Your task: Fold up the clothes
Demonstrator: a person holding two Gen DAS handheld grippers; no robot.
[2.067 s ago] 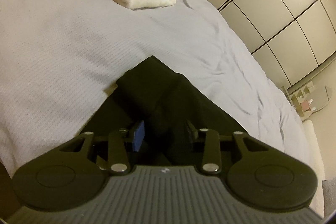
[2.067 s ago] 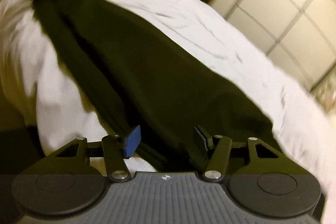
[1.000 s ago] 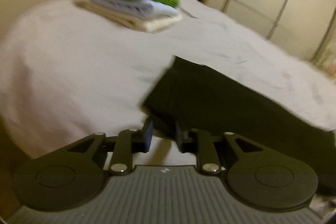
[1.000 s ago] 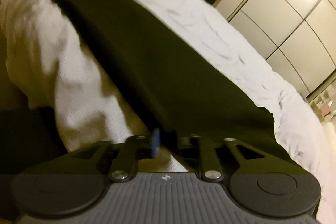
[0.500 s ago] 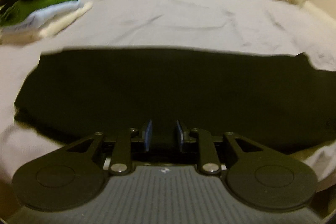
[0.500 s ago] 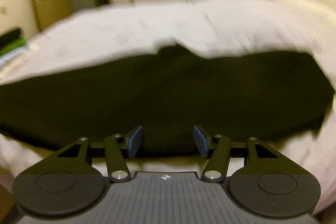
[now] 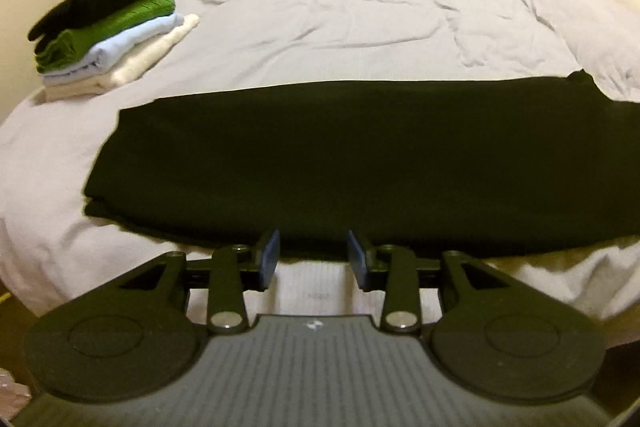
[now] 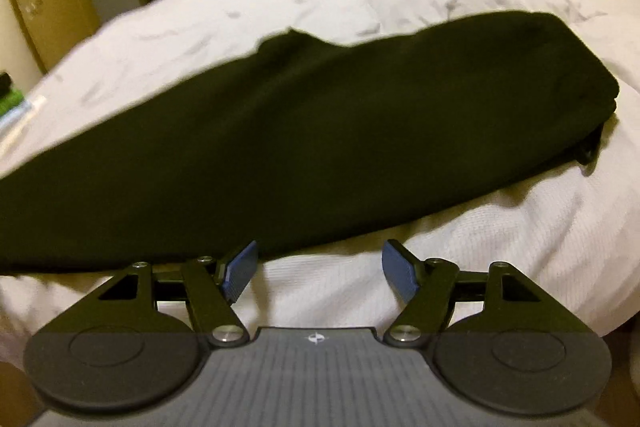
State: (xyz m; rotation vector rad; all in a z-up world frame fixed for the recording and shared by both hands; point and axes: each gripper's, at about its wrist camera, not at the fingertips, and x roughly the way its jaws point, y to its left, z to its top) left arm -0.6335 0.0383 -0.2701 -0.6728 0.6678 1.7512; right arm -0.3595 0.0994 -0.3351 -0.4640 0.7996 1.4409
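Left wrist view: the black garment (image 7: 360, 163) lies as a long folded band across the near part of the bed (image 7: 360, 19), its left end squared off and layered, while a stack of folded clothes (image 7: 108, 31) sits at the far left corner. The left gripper (image 7: 312, 259) hovers at the band's near edge; its jaws have just been opening and stand spread a little, with nothing between them. Right wrist view: the same garment (image 8: 320, 131) runs to a rounded, thicker right end, and the right gripper (image 8: 318, 269) sits just off the near edge over bare sheet, jaws having just been opening, now spread wide and empty. The cloth looks soft, limp and light, likely to sag and slide between layers, so each end is probably best pinched through all layers near its corners.
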